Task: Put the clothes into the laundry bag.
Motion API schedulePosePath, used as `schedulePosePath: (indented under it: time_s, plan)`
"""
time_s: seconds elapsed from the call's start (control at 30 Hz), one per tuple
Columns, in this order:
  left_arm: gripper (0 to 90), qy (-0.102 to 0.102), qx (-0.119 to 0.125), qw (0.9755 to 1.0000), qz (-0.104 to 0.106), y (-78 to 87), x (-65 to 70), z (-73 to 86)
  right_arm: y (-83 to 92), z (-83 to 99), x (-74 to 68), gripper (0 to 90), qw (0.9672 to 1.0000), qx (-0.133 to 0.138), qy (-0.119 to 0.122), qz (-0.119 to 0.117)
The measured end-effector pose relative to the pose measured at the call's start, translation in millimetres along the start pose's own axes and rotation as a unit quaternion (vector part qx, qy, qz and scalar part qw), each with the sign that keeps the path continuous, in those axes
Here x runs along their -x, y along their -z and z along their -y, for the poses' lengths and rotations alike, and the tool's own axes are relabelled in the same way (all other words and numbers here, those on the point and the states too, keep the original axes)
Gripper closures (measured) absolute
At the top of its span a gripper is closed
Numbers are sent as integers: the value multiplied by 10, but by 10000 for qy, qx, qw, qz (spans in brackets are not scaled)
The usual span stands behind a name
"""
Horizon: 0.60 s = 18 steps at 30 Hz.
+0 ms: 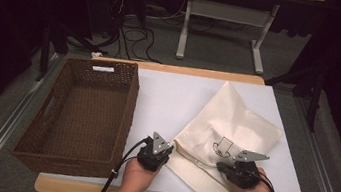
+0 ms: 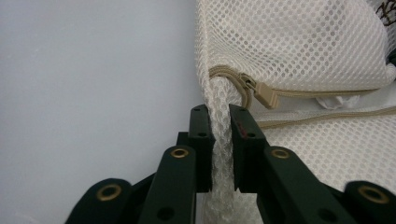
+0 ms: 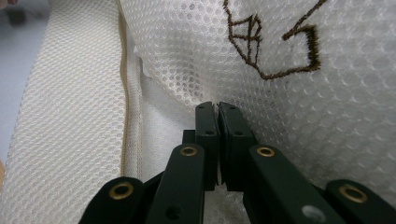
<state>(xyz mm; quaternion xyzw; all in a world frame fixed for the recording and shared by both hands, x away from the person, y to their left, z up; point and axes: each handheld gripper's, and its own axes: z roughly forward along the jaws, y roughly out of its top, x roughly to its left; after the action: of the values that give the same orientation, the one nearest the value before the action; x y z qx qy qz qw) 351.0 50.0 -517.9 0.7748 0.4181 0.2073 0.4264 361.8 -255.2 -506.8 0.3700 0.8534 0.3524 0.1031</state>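
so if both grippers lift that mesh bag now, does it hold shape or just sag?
Probably sags: the mesh bag lies creased on the table, and its fabric bunches into a rope between the left gripper jaws. Likely light, since the thin open weave lies flat. The right gripper pinches one thin layer, so that hold may slip or stretch.
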Motion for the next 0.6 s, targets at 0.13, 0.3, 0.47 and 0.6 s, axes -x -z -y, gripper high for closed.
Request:
schedulePosePath:
  time_s: [0.13,0.3,0.47,0.6]
  plan:
    - [847,-42,-5,10000,-11,7,13,-1,0,-1,-3,883,10000,-2,-7,3]
    - [856,-120,-18,9999,-74,91,50,24,-9,-5,-2,883,10000,5,-15,3]
    - [856,-301,-175,9994,-71,264,120,108,-18,-17,3,882,10000,-22,-2,-3]
    - [856,-356,-216,9991,26,380,199,171,-53,-57,31,883,9999,-12,101,10]
